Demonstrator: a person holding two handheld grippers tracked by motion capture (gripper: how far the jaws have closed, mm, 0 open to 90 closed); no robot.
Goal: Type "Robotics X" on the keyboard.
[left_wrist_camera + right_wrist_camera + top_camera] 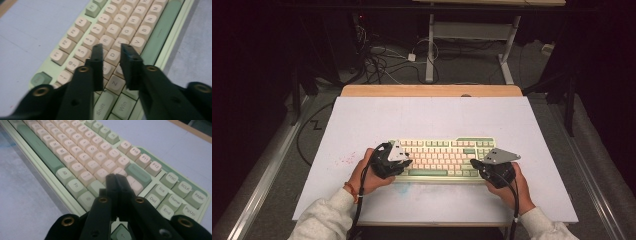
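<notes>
Left gripper (112, 48): black fingers (97, 60) parted by a narrow gap, nothing between them, tips over the D/F keys on the left half of the pale green keyboard with cream keycaps (117, 27). Whether the tips touch the keys cannot be told.

Right gripper (116, 177): black fingers (111, 187) closed flat against each other, gripping nothing, tips over the cream keys beside the long green key (138, 173) at the right end of the main key block. Contact with the keys cannot be told.

High view: left gripper (399, 167) sits over the keyboard's (439, 155) left end, right gripper (482, 170) over its right end, each held in one of the person's hands, sleeves light grey. Keyboard lies flat near the front middle of the white counter (427, 117), long side parallel to the front edge. Wooden strip (432, 90) runs along the counter's far edge. Cables lie on the floor (462, 70) beyond.
</notes>
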